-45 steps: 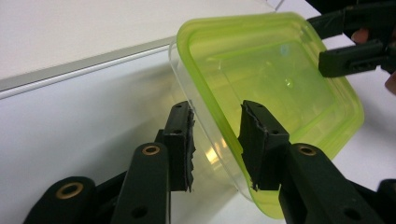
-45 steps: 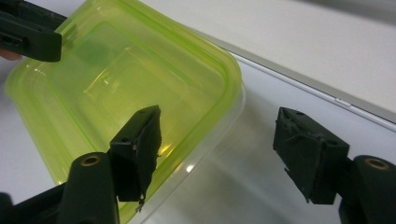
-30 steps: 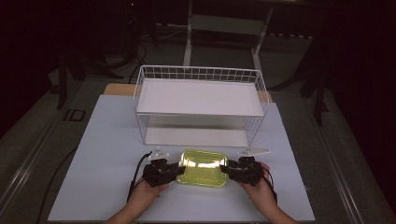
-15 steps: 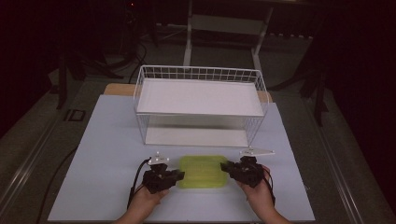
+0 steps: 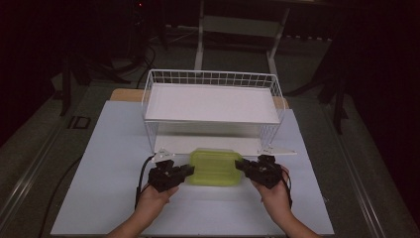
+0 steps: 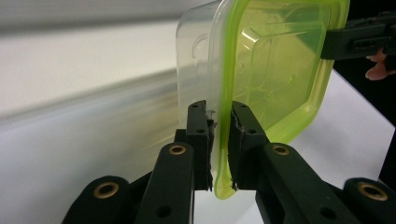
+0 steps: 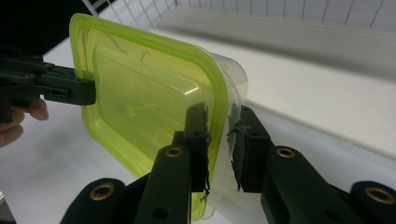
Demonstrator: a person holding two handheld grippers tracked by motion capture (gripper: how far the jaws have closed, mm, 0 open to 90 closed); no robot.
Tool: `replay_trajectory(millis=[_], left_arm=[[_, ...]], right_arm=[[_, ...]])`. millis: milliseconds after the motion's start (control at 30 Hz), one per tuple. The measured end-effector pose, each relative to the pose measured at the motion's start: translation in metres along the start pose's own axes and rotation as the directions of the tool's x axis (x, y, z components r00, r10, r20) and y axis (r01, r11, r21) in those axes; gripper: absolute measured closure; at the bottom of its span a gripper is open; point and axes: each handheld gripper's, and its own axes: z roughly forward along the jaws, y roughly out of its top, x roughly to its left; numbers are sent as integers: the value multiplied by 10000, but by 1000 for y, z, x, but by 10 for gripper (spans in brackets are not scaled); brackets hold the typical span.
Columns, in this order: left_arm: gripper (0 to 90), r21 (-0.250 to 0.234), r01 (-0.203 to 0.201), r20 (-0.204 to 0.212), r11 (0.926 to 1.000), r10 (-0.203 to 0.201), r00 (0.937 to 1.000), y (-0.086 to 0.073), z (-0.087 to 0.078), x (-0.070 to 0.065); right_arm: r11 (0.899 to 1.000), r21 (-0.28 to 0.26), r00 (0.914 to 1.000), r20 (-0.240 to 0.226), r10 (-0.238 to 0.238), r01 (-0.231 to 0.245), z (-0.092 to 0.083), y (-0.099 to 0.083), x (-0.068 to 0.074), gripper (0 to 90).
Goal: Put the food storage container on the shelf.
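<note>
Two grippers pinch opposite rims of the green-lidded clear plastic container, the left gripper and right gripper both having just been closing onto it, just before the white wire shelf rack on the table.

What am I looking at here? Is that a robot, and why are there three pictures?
No robot: a person holds a hand tool with two black fingers in each hand. The high view looks down on the white table; the other two pictures come from cameras riding on each tool. The left gripper and the right gripper each pinch an end rim of a clear box with a green lid, their fingers having just closed on it. The same box fills the close-ups. Behind it stands a white wire shelf.
</note>
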Motion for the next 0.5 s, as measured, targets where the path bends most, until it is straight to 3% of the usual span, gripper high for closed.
replay_trajectory(millis=[200, 500], left_arm=[[807, -417, -116, 18, 9991, 117, 9999, 14, 1, 5], [807, -286, 133, -56, 9995, -135, 9999, 13, 19, 29]], right_arm=[[9994, -353, 10000, 50, 54, -52, -3, 18, -2, 780], [9990, -78, 9988, 213, 448, -446, 24, 21, -13, 778]])
